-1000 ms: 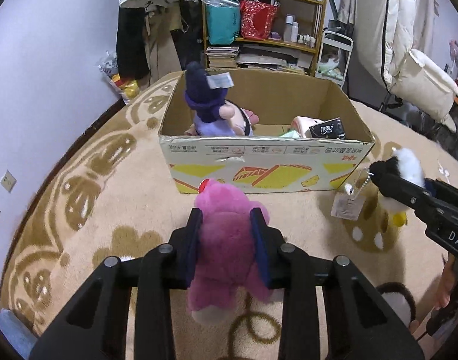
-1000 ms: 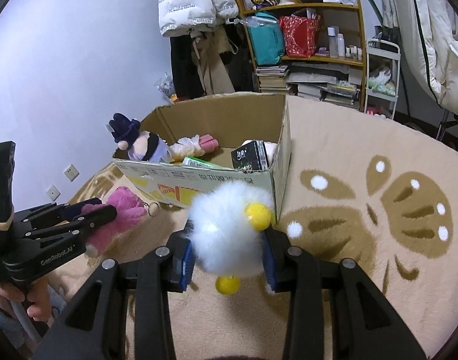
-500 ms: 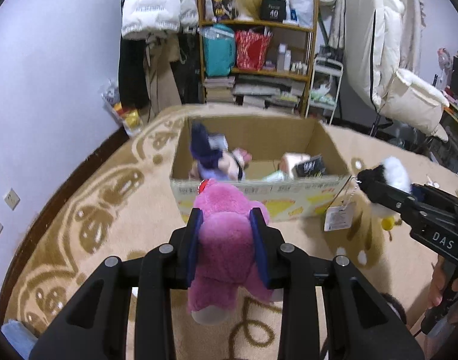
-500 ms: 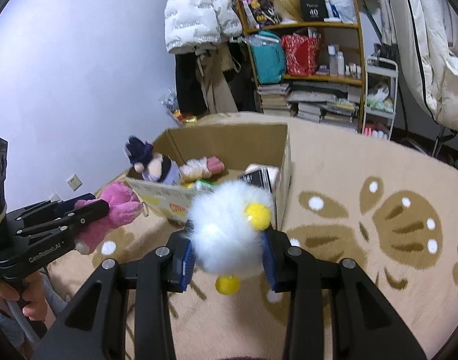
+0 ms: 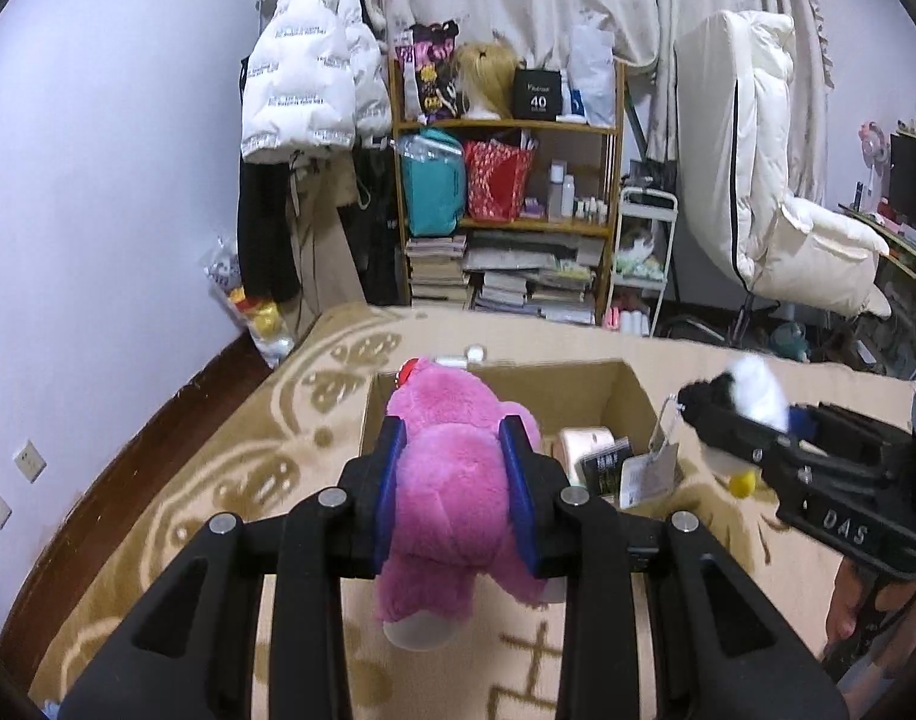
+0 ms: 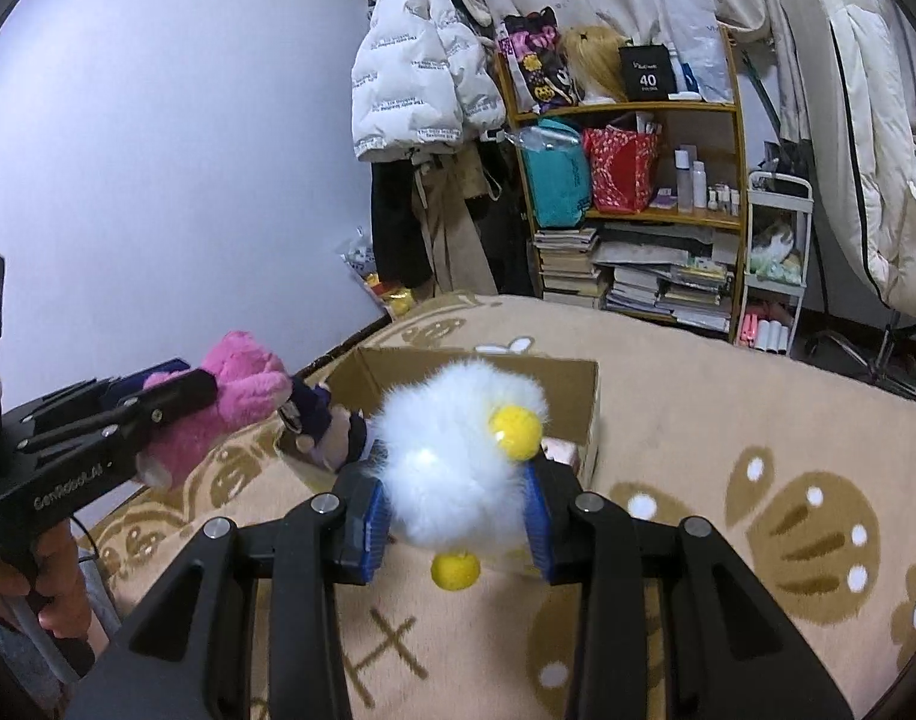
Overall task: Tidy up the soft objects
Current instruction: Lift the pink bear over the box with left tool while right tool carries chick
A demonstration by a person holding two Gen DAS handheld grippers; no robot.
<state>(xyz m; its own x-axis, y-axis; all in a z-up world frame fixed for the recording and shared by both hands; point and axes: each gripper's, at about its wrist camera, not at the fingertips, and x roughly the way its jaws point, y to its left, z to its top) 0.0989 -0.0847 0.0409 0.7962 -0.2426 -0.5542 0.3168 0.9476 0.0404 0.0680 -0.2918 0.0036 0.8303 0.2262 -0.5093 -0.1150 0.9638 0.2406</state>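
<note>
My left gripper [image 5: 455, 468] is shut on a pink plush toy [image 5: 452, 480] and holds it in the air in front of an open cardboard box [image 5: 631, 390] on the rug. My right gripper [image 6: 455, 501] is shut on a fluffy white plush with yellow beak and feet [image 6: 452, 450], held above the box's [image 6: 583, 378] near side. In the right wrist view the pink plush [image 6: 230, 402] and left gripper [image 6: 164, 402] are at the left. In the left wrist view the white plush [image 5: 751, 396] with its paper tag [image 5: 649, 474] is at the right. A purple-hatted doll [image 6: 326, 426] lies in the box.
The box holds a pink roll [image 5: 583, 444] and a black packet [image 5: 604, 468]. A beige patterned rug [image 6: 727, 408] covers the floor. A wooden shelf [image 5: 511, 210] with bags and books, hanging jackets [image 5: 308, 72] and a white cart [image 5: 640, 252] stand at the back wall.
Both grippers have risen with their plush toys and moved toward the box. The view now looks over the box from higher up.
</note>
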